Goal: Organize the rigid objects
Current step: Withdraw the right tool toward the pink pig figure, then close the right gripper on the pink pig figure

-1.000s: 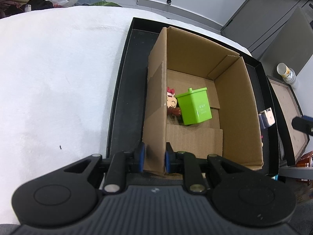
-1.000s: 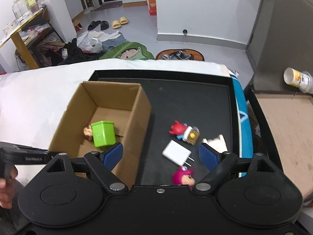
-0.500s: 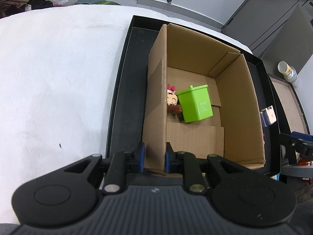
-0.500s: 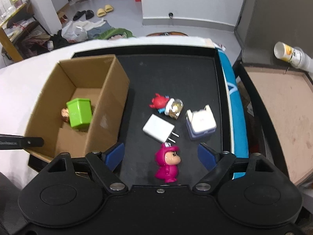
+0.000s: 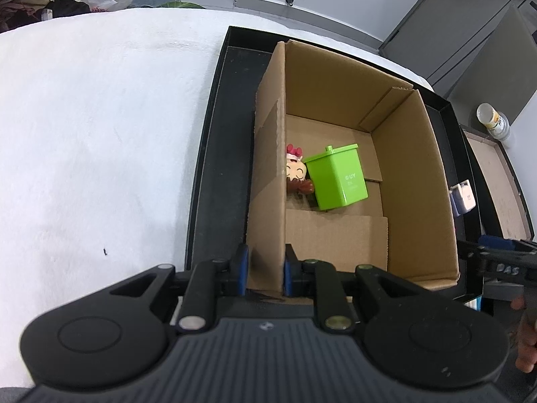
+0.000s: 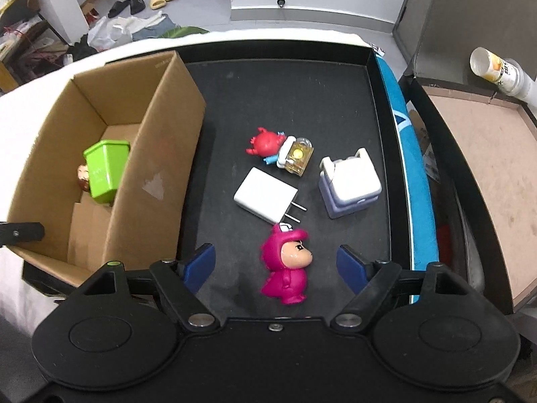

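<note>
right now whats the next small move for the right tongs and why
Probably lower the right tongs a little further and close on the pink figure. It stands between the open pads, which do not touch it yet, while the left tongs grip the cardboard box wall, steadying it for the drop.

- The right gripper (image 6: 276,264) has come down toward the black tray (image 6: 335,100); the things on it now show larger and further up its view.
- The pink figurine (image 6: 288,268), a second ago only half showing at the bottom edge, now stands in full between the blue fingers (image 6: 199,265), apart from both.
- The fingers' gap has narrowed a little.
- In the left wrist view the right gripper (image 5: 503,262) now sits lower at the right edge, with a hand (image 5: 527,346) below it.
</note>
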`<state>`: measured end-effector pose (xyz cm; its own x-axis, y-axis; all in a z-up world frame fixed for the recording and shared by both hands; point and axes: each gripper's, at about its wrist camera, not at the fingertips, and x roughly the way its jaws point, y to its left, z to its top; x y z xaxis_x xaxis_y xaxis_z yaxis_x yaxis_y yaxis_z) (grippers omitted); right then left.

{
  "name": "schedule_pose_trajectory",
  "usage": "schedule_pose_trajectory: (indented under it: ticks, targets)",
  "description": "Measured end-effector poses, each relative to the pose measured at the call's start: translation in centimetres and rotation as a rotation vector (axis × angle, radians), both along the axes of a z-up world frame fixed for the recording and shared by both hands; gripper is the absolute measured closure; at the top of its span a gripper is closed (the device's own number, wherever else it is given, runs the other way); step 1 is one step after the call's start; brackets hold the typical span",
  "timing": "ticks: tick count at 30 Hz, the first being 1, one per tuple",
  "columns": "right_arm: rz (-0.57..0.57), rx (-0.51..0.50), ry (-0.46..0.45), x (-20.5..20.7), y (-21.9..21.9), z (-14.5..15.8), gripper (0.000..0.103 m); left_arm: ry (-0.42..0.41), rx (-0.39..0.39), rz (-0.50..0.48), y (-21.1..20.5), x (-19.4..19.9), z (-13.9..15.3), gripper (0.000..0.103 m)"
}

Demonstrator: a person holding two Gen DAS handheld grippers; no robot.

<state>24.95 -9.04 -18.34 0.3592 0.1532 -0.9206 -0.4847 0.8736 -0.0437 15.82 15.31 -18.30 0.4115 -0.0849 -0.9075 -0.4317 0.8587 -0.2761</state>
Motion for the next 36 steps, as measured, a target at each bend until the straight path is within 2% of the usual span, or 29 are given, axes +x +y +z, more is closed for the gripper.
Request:
schedule_pose_trajectory:
  ticks: [8, 9, 12, 23, 29, 31, 33, 36]
  targets:
    - [0.019, -0.065, 0.004, -0.4, 0.6, -1.7, 0.025, 0.002, 0.001, -0.002, -0.1, 0.0, 0.0, 0.084]
    - [0.019, -0.069, 0.009, -0.4, 0.7, -1.9, 0.030, 0.003, 0.002, -0.003, -0.1, 0.1, 0.0, 0.084]
    - [0.011, -0.077, 0.035, -0.1, 0.7, -2.7, 0.034, 0.006, 0.003, -0.005, -0.2, 0.2, -0.1, 0.084]
    - [0.011, -0.119, 0.076, 0.7, 1.2, -4.8, 0.037, 0.010, 0.003, -0.003, -0.3, 0.3, -0.3, 0.084]
    - [0.026, -0.132, 0.081, 0.8, 1.7, -5.2, 0.046, 0.007, 0.000, -0.001, -0.3, 0.3, -0.4, 0.084]
    - [0.027, -0.119, 0.100, 0.9, 1.7, -5.2, 0.052, 0.008, 0.001, -0.002, -0.3, 0.3, -0.4, 0.084]
    - [0.030, -0.093, 0.120, 1.0, 1.6, -5.0, 0.064, 0.008, 0.000, -0.001, -0.3, 0.2, -0.4, 0.084]
    - [0.023, -0.100, 0.121, 1.1, 1.5, -4.8, 0.065, 0.007, 0.001, 0.000, -0.3, 0.2, -0.4, 0.084]
